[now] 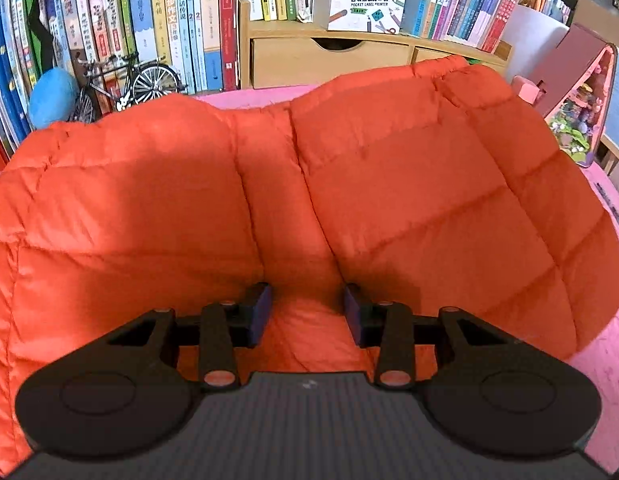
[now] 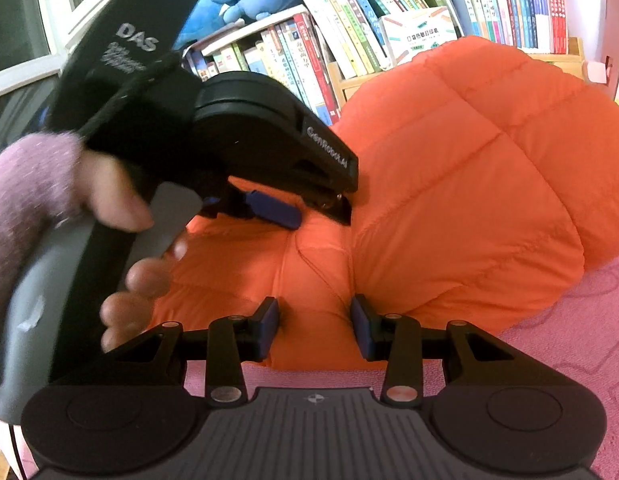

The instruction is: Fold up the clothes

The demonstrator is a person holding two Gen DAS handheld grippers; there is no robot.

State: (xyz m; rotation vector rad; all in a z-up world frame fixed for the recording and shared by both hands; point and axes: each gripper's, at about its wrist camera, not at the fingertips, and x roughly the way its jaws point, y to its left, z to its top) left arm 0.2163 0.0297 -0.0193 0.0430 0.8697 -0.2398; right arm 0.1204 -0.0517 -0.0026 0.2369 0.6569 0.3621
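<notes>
One orange puffer jacket [image 1: 389, 184] lies spread on the pink cloth-covered table [image 2: 569, 340], its near edge bunched up between both tools, with the bookshelf [image 1: 149, 20] just behind it. The left gripper [image 1: 308, 312] is part open, its blue pads standing either side of a raised ridge of fabric without clearly pressing on it; seen from the right wrist, it points down into the jacket's centre seam, held by a hand [image 2: 121, 208] in a mauve sleeve. The right gripper [image 2: 315, 328] is likewise part open over the near hem, padding bulging between the jaws, and I cannot tell whether the pads actually bite. The likely trouble is slippage: the shell looks slick and the filling springy, so a shallow pinch could catch only the top layer, or let go mid-lift, and the fold would puff back open. With both tools close together at the middle, the outer panels may also sag and fold unevenly. Counted: one jacket, two grippers, one visible hand, one toy bicycle [image 1: 125, 80]
</notes>
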